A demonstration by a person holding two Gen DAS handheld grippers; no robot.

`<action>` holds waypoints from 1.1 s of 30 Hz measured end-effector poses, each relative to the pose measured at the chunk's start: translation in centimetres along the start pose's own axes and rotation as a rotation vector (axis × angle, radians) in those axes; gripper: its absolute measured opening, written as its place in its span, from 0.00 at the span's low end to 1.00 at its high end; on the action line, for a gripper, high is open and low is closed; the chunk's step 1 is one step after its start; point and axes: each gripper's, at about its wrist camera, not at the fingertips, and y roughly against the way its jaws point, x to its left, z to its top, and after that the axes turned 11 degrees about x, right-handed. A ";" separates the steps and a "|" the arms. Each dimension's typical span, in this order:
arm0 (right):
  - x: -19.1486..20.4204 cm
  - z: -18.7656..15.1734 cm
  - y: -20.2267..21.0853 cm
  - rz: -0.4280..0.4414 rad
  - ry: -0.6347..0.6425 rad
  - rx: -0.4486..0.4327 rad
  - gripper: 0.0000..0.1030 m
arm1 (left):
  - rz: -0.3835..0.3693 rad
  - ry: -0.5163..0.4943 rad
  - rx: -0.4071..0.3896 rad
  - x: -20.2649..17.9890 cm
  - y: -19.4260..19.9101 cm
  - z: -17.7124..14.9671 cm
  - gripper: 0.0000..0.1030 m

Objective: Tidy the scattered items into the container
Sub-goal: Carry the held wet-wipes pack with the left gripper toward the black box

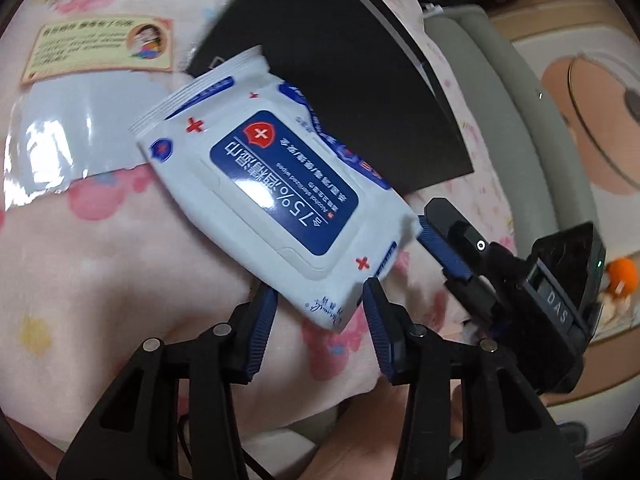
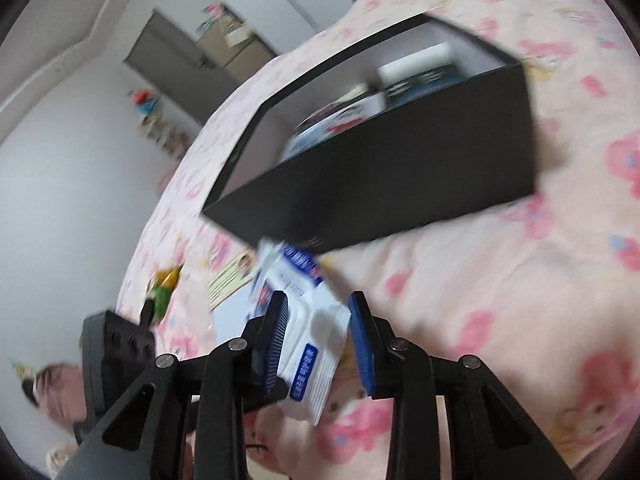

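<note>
Pink bedspread — both grippers' fingers parted around wipes pack; only right view shows box contents.

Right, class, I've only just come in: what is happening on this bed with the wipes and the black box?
A person is tidying with two handheld grippers. The pack of wipes lies on the pink floral blanket, its far end against the black box. The right gripper has the pack's end between its fingers; whether it has clamped is unclear. The left gripper is open at another corner. The box already holds a few items; a card lies loose on the blanket.
</note>
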 end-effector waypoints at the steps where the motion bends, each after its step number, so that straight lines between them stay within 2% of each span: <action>1: -0.4 0.0 0.1 -0.018 -0.005 0.006 0.27 | -0.005 -0.003 0.006 0.1 0.0 0.1 0.43; 4: -0.9 -0.3 -0.7 -0.038 -0.025 0.044 0.27 | -0.015 -0.014 0.008 0.6 0.7 0.2 0.45; 7: -1.0 -0.7 -1.4 -0.026 -0.025 0.096 0.28 | 0.056 -0.031 -0.031 1.4 2.0 0.5 0.45; 14: 0.0 -1.7 -3.7 -0.060 0.042 0.210 0.29 | 0.280 -0.046 -0.226 3.7 6.3 4.2 0.45; 18: 0.7 -2.5 -5.0 -0.069 0.078 0.234 0.29 | 0.344 -0.062 -0.210 5.2 5.4 7.5 0.45; 21: 0.7 -2.5 -5.1 -0.061 0.083 0.223 0.30 | 0.339 -0.043 -0.151 4.7 2.7 8.7 0.39; 24: 0.6 -2.2 -4.4 -0.031 0.078 0.185 0.30 | 0.282 -0.050 -0.115 4.0 2.7 7.5 0.37; 27: 0.5 -1.3 -3.3 -0.002 0.072 0.138 0.30 | 0.265 -0.078 -0.069 3.1 2.9 5.6 0.38; 30: 0.3 -0.4 -2.9 -0.022 0.058 0.125 0.30 | 0.257 -0.072 -0.075 3.2 4.0 4.4 0.38; 33: -0.3 -0.4 -2.9 -0.067 0.046 0.137 0.38 | 0.253 -0.039 -0.101 4.1 4.6 4.9 0.38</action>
